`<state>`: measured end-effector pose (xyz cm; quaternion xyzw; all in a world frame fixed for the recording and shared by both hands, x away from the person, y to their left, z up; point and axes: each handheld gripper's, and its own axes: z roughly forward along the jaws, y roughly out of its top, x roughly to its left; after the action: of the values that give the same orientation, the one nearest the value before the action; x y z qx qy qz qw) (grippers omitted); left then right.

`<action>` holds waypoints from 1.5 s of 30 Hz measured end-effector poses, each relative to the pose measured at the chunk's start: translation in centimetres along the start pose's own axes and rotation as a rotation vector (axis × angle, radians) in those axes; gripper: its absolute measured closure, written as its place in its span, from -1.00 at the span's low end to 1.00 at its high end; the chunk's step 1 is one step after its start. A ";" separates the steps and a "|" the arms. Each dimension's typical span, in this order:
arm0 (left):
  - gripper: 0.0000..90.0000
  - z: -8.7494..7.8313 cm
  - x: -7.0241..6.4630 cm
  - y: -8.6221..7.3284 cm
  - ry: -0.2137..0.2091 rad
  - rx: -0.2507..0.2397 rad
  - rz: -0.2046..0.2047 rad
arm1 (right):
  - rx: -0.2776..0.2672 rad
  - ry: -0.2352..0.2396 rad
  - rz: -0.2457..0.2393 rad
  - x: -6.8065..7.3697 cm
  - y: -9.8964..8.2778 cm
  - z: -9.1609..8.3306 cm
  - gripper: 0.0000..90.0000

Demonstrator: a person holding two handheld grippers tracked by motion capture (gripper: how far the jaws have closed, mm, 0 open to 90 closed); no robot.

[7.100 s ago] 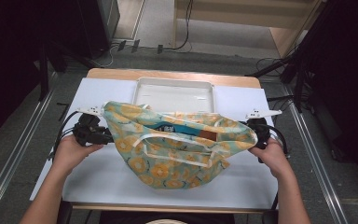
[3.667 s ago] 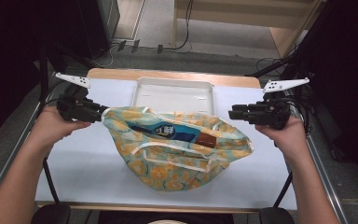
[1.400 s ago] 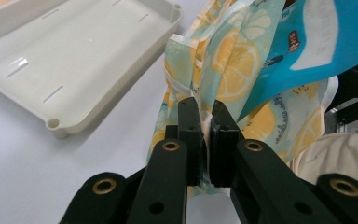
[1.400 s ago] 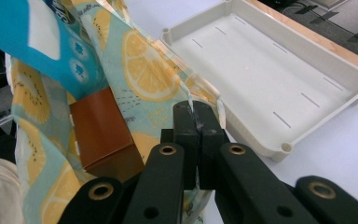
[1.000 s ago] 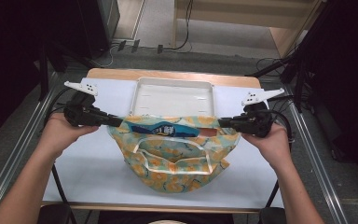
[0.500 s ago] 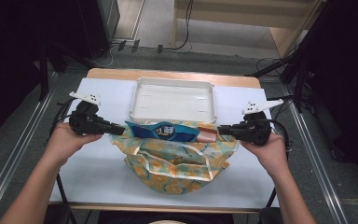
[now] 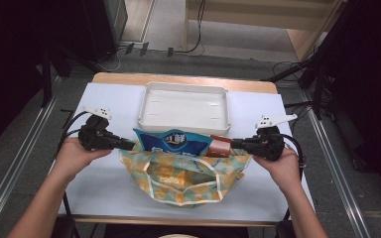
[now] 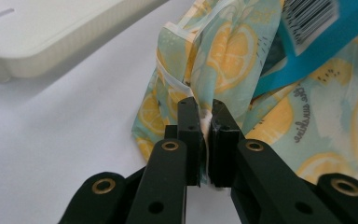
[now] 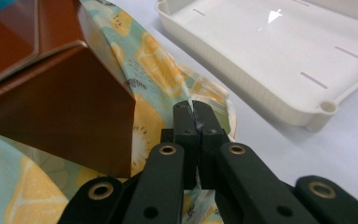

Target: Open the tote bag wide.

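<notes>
Lemon-print bag is held stretched between the two tools over the near middle of the bench, which is covered in a pale sheet. Its lower part sags toward the near edge, where a white-edged strap loop is seen lying across the fabric.

The left tool is gripped in the person's left hand and is pointed toward the right. In the left gripper view, the left tool is seen almost closed, with only a narrow gap between its jaws, and a fold of the bag's white-trimmed edge is pinched in that gap.

The right tool is gripped in the right hand and is pointed toward the left. In the right gripper view, the right tool is seen pressed fully together on a thin strip of the bag's edge, which is drawn taut up out of the jaws.

Two things are carried at the bag's mouth: a blue packet toward the left, with its barcode seen in the left gripper view, and a brown box just beside the right tool, seen close against the fabric in the right gripper view.

A white tray is set on the far side of the bench, just beyond the bag and apart from both tools.
</notes>
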<state>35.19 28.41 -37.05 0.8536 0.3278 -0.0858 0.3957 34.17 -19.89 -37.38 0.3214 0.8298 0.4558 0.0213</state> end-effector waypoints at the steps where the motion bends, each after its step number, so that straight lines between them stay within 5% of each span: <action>1: 0.91 0.2 0.1 -0.1 -0.004 -0.002 -0.006 | -0.004 0.001 0.000 -0.1 -0.2 0.2 1.00; 18: 0.88 2.2 1.2 -1.8 -0.013 0.004 -0.034 | -0.002 -0.002 0.033 -0.8 -2.5 1.7 1.00; 34: 0.86 3.5 2.0 -2.7 -0.016 0.027 -0.055 | 0.061 -0.018 0.054 -1.2 -4.2 3.0 0.96; 45: 0.64 1.8 1.4 -2.5 -0.024 -0.033 -0.022 | -0.013 -0.027 0.006 -0.1 -3.5 0.6 0.59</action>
<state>34.87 28.93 -40.38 0.8422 0.3339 -0.0949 0.4125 32.66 -20.84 -40.41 0.3298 0.8256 0.4566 0.0334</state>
